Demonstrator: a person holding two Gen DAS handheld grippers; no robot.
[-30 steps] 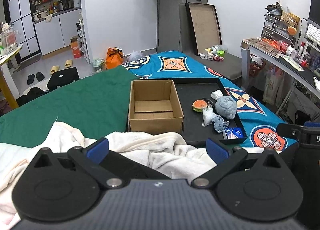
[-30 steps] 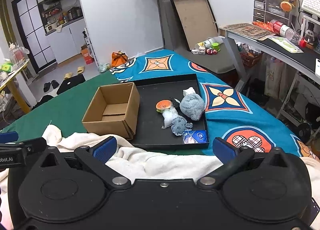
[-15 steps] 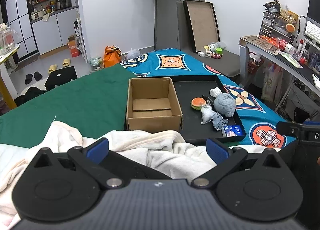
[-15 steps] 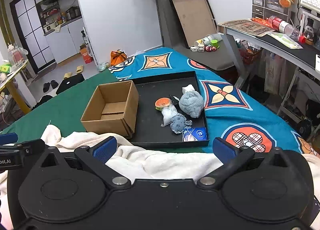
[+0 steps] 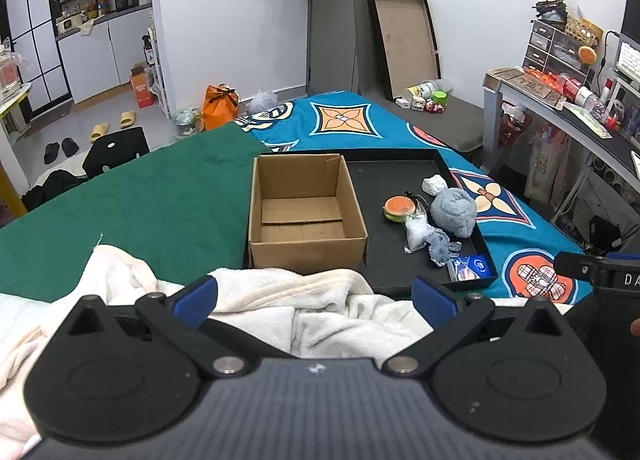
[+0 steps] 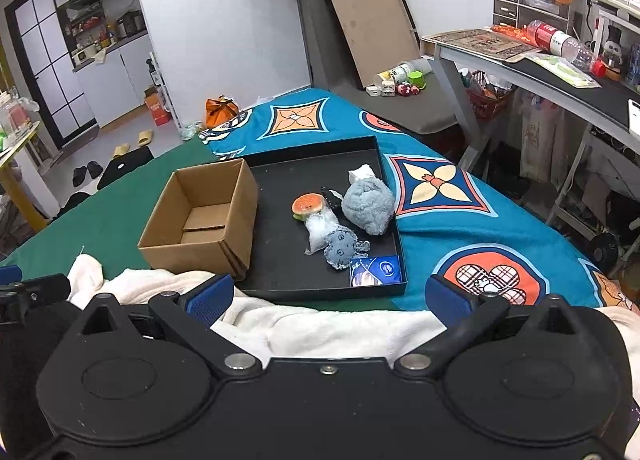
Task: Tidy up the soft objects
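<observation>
Both tools hang low over a rumpled white blanket [image 5: 280,296], and neither grips anything. The left gripper [image 5: 314,296] has its blue pads spread wide with only blanket between them; the right gripper [image 6: 328,294] is just as wide apart and bare.

Starting from the left, green cloth [image 5: 160,203] covers that side of the bed. On it stands an open cardboard box [image 5: 306,215], flaps up, with nothing visible inside, its right wall against a shallow black tray [image 5: 392,175]. The soft things lie bunched in the tray's right half: a small burger-shaped toy [image 5: 398,209], a clear crinkled bag [image 5: 416,228] touching it, a little grey-blue plush [image 5: 440,246] at the near end of the bag, and a bigger fluffy grey bundle [image 5: 456,211] against the right rim. A white lump [image 5: 434,183] sits behind that bundle, and a blue packet [image 5: 470,267] lies in the near right corner. Right of the tray spreads the patterned blue bedcover [image 5: 520,227].

The left camera looks straight down into the box and catches the other tool's black edge at far right. The right camera sees the box at an angle, showing its outer side wall, and brings in more of the cluttered desk [image 6: 560,75] and a dark strap-like item [image 6: 331,195] between burger and bundle.
</observation>
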